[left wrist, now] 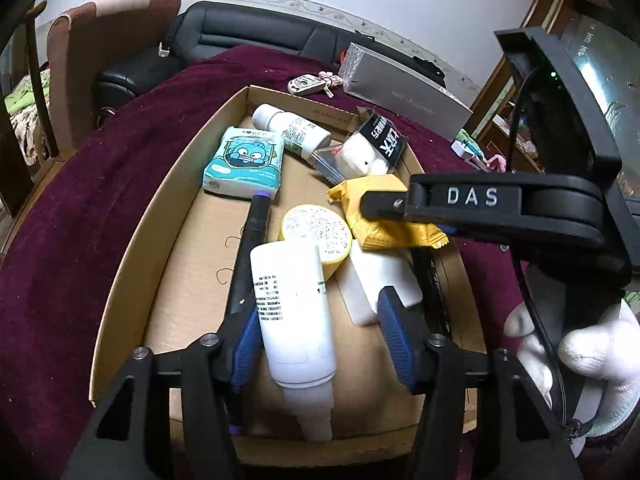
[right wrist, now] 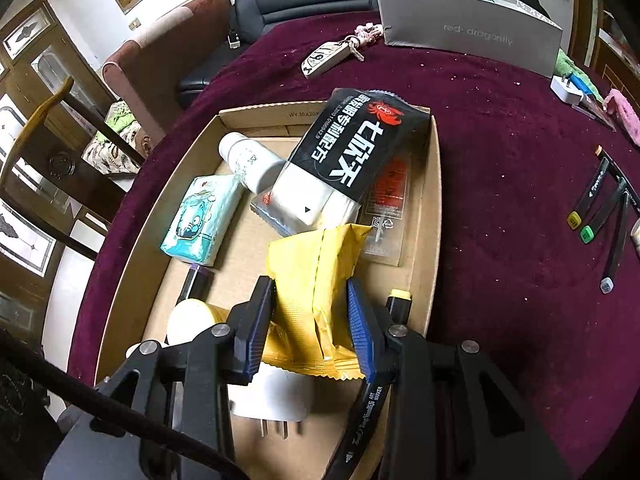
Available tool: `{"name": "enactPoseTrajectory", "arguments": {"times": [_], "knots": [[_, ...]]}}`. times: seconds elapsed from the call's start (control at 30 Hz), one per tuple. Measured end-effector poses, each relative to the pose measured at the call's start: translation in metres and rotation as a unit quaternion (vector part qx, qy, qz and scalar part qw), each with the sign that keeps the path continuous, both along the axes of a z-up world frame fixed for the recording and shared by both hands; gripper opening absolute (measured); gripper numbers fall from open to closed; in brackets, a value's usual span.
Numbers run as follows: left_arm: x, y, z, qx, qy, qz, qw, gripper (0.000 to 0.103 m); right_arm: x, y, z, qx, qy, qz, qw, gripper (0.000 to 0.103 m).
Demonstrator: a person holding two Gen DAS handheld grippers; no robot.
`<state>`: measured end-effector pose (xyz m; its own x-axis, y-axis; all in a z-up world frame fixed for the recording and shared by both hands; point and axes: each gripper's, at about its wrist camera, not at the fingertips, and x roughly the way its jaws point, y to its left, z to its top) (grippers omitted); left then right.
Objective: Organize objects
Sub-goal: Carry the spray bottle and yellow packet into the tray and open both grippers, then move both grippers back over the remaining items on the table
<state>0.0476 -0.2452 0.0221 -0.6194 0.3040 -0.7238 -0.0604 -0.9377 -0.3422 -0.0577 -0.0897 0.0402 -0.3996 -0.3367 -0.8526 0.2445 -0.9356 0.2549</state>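
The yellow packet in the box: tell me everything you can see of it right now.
The yellow packet is a glossy, crinkled foil-like pouch with a back seam and serrated end seals. It lies inside the cardboard box, towards its right side, tilted over a white plug adapter and beside a round yellow tin. Its far end reaches the black-and-white packet. The right hand-held gripper straddles it, both blue pads against its sides, so it looks gripped, the packet bulging between them.
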Motion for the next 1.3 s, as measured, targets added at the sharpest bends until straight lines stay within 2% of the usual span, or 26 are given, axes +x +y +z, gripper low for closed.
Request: {"name": "enactPoseTrajectory", "arguments": {"times": [0.13,0.33,0.53,0.7,0.93,1.3], "knots": [[0.007,-0.005,0.008,0.013,0.01,0.01,0.9998,0.051,-0.001,0.0,-0.008,-0.031,-0.032,0.007,0.999,0.044],[0.021,-0.004,0.031,-0.004,0.039,0.017,0.9991,0.055,0.01,0.008,0.007,-0.057,-0.017,0.001,0.998,0.044],[0.034,0.013,0.053,-0.053,0.071,0.021,0.9958,0.055,0.03,0.019,0.028,-0.077,0.003,0.009,0.997,0.044],[0.045,0.033,0.07,-0.091,0.094,0.014,0.9914,0.061,0.048,0.038,0.043,-0.096,0.025,0.007,0.995,0.044],[0.055,0.064,0.085,-0.127,0.107,-0.001,0.9861,0.061,0.072,0.08,0.061,-0.101,0.069,-0.016,0.992,0.053],[0.063,0.126,0.09,-0.189,0.106,-0.04,0.9754,0.061,0.088,0.169,0.054,-0.138,0.078,-0.085,0.984,0.056]]}}
